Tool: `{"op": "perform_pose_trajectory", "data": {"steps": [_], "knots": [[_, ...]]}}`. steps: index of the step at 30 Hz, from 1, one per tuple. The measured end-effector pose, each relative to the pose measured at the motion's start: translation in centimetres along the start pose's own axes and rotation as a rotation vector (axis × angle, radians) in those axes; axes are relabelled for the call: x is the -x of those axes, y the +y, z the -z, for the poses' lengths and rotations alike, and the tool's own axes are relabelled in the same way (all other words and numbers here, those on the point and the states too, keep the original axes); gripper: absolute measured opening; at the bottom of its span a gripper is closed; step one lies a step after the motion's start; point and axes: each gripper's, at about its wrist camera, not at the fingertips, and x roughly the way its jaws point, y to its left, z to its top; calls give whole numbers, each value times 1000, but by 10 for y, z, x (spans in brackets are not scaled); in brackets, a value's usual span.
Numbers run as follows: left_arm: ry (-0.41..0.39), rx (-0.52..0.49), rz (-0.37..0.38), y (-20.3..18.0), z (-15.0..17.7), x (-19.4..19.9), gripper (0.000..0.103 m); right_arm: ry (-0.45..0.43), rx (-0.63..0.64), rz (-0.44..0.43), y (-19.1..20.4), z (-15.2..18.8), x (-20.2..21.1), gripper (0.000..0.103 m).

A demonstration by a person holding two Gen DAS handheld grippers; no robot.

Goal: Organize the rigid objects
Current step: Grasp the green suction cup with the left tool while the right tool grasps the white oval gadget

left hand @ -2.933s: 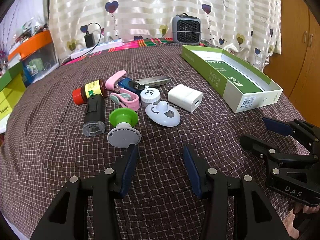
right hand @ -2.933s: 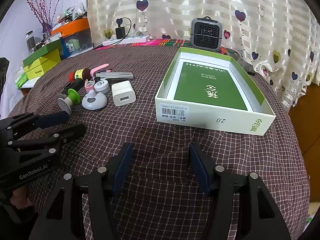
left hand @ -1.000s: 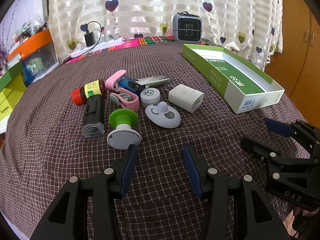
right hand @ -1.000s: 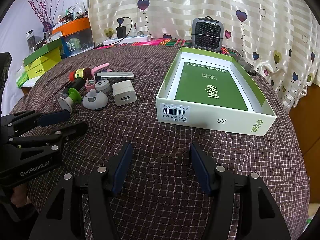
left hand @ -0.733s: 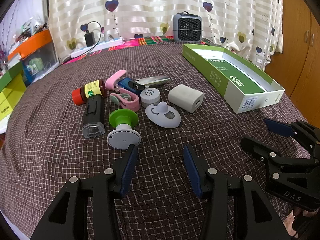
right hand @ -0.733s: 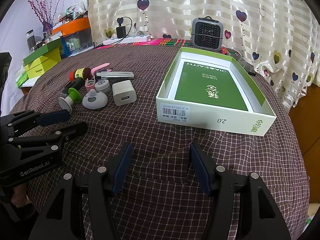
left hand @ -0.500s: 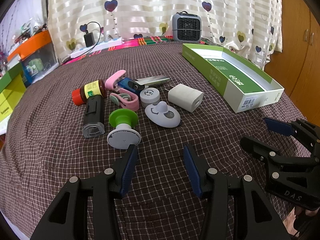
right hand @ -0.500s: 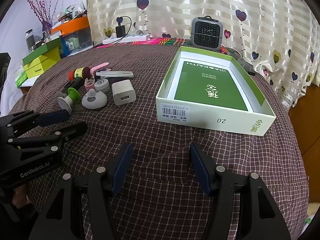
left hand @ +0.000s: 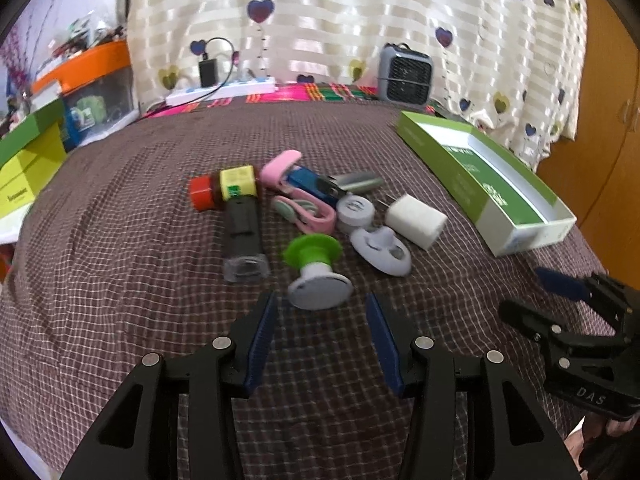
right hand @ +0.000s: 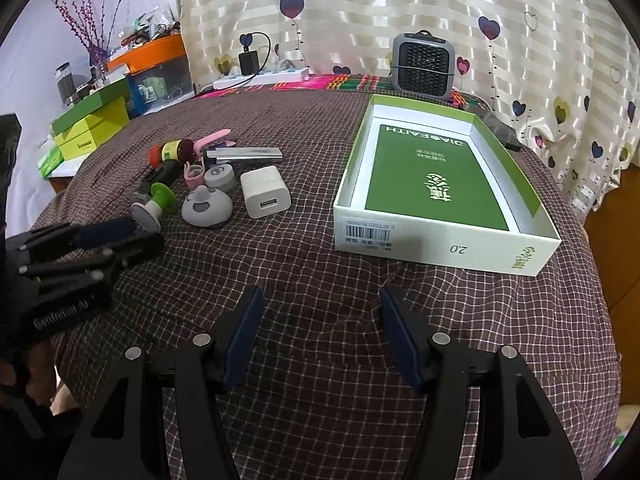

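Note:
A cluster of small rigid objects lies on the checked brown cloth: a green and white suction knob (left hand: pixel 316 270) (right hand: pixel 157 202), a grey round gadget (left hand: pixel 381 251) (right hand: pixel 207 207), a white charger cube (left hand: pixel 416 221) (right hand: pixel 265 196), a black cylinder (left hand: pixel 241 238), a red-capped bottle (left hand: pixel 224 189), pink clips (left hand: pixel 306 213) and a silver-blue lighter (left hand: pixel 336 185). An open green and white box (right hand: pixel 444 184) (left hand: pixel 486 186) sits to the right, empty. My left gripper (left hand: pixel 320 316) is open, just short of the suction knob. My right gripper (right hand: pixel 322 320) is open over bare cloth before the box.
A grey mini heater (right hand: pixel 424 66) and a power strip with charger (right hand: pixel 260 74) stand at the far edge by the curtain. Yellow-green boxes (right hand: pixel 90 128) and an orange-lidded bin (right hand: pixel 154 66) sit at the left. A wooden cabinet (left hand: pixel 600 140) is at the right.
My left gripper has moved forward and left toward the cluster, now close to the suction knob. The right gripper has barely moved. Both stay open.

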Motion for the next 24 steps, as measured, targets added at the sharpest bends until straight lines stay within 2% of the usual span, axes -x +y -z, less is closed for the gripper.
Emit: {"op": "perform_pose_trajectory", "data": {"steps": [6,11,13,16,24], "knots": [[-10,37,11,13,-10,1,47,1,8,24,3,-4,4,62],[4,22,36,9,-14,-7,47,-33,36,58,7,-6,16,62],[16,20,40,6,-15,-12,47,-57,44,39,10,-8,22,62],[35,22,36,3,-17,-19,31,-85,59,-21,17,-13,26,62],[23,26,33,10,-12,-17,31,-78,139,-139,48,-31,7,62]]}}
